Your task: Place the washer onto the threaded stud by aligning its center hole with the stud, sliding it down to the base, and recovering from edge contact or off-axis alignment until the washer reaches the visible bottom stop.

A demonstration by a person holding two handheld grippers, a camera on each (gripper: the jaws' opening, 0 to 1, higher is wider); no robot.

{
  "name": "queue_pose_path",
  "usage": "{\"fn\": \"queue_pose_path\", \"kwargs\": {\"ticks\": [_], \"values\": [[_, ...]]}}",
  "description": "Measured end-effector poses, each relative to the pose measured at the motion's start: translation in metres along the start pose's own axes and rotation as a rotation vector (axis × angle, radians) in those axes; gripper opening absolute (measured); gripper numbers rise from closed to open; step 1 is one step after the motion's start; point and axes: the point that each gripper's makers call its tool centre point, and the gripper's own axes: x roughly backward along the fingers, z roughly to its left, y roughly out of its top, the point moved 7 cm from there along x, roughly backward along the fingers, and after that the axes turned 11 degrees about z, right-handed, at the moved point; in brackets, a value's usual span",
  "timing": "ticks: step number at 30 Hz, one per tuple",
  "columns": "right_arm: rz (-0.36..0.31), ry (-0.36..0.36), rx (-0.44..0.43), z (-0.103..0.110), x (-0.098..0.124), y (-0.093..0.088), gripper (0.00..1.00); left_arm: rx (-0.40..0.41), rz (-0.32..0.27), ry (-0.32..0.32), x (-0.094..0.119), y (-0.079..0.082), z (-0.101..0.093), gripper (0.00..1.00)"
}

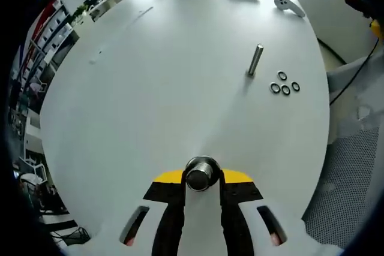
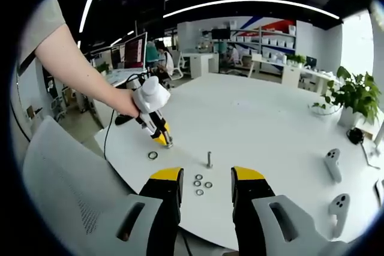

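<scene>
**Left gripper view.** The left gripper (image 1: 202, 178) has its yellow-tipped black jaws pinched on a shiny round metal piece (image 1: 201, 172). It looks thick and ring-like, and I cannot confirm that it is a washer. Up and to the right, well apart from the jaws, the grey threaded steel stud (image 1: 256, 59) stands upright on the white round table (image 1: 150, 88). Four small dark steel ring washers (image 1: 282, 85) lie flat in a cluster just beside it on the right.

**Right gripper view.** A person's hand (image 2: 123, 103) holds the left gripper (image 2: 165, 142), tips down at the table surface. A single dark ring (image 2: 153, 155) lies flat just beside those tips. To the right stands the stud (image 2: 209, 160), with the washer cluster (image 2: 201, 184) near its foot. The right gripper (image 2: 207, 175) hangs above the table edge with its jaws spread and nothing between them.

**Step in hand (judgement).** A ring must be carried to the stud, and none is on it yet. The ring should be held level, its hole centred over the stud top, and lowered straight. If an edge catches, lift slightly and re-centre rather than pressing.

**View differences.** The left gripper view gives the close look at the pinched piece. The right gripper view shows the single ring by the left tips and how far the left gripper stands from the stud.
</scene>
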Motion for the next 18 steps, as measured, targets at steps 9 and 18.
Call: {"fn": "queue_pose_path", "kwargs": {"ticks": [9, 18], "values": [[0.008, -0.007, -0.003, -0.0006, 0.0001, -0.0016, 0.34, 0.007, -0.002, -0.004, -0.0045, -0.0014, -0.0012, 0.20], [0.019, -0.003, 0.005, 0.0004, -0.0008, -0.0025, 0.34, 0.006, -0.007, -0.008, -0.0058, -0.0035, -0.0016, 0.22]]}}
